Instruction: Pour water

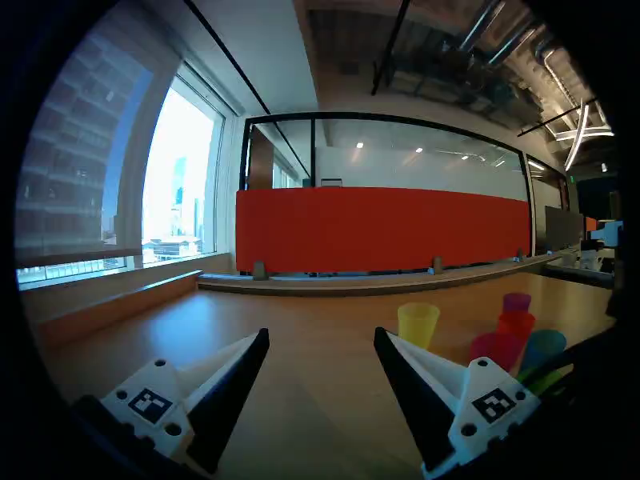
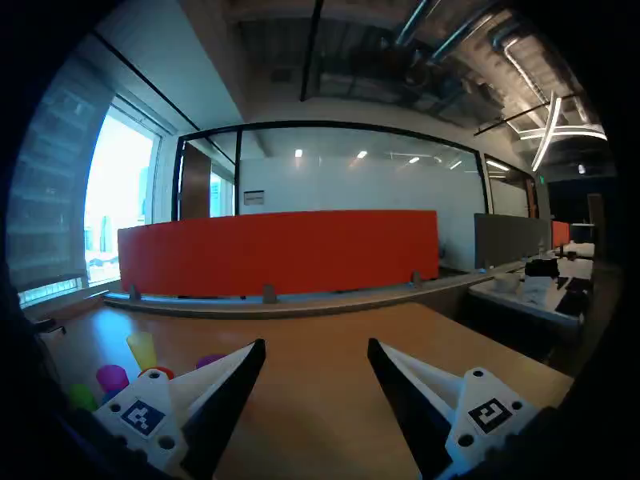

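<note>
In the left gripper view my left gripper [image 1: 322,336] is open over the wooden table [image 1: 320,320], with nothing between its fingers. Ahead and to its right stand a yellow cup [image 1: 418,323], a purple cup [image 1: 517,302], a red cup [image 1: 516,322], a pink cup [image 1: 496,350] and a teal cup [image 1: 544,347]. In the right gripper view my right gripper [image 2: 315,346] is open and empty too. Low on its left stand a yellow cup [image 2: 142,349], a purple cup [image 2: 112,378], a green cup [image 2: 82,396] and the rim of a red cup [image 2: 158,372].
An orange divider panel [image 1: 384,228] runs along the table's far edge, with a glass wall behind it. A window [image 1: 172,188] and a wooden ledge lie to the left. To the right in the right gripper view stands another desk [image 2: 532,296] with items on it.
</note>
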Available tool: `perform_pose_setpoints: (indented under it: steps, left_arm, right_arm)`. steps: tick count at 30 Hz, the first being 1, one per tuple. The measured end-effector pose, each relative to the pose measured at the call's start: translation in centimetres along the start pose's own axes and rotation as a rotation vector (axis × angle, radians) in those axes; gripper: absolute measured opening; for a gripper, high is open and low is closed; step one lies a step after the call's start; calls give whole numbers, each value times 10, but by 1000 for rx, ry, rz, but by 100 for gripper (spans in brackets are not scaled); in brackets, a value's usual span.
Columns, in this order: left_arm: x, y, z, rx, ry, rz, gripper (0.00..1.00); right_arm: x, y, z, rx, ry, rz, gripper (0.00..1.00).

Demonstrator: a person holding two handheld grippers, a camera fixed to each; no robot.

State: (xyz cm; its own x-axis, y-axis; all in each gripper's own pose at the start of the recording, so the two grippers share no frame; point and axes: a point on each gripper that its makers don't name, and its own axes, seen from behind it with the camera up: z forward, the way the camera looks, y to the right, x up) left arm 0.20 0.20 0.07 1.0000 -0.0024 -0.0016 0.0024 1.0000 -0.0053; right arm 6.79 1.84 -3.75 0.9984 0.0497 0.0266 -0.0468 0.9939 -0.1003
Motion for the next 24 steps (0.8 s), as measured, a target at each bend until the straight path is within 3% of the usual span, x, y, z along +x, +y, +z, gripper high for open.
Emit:
perform_pose_setpoints:
  steps: [24]
  left_arm:
    - [-1, -1, 0, 2, -1, 1, 97]
  right_arm:
    - [3, 6, -1, -6, 9, 6, 99]
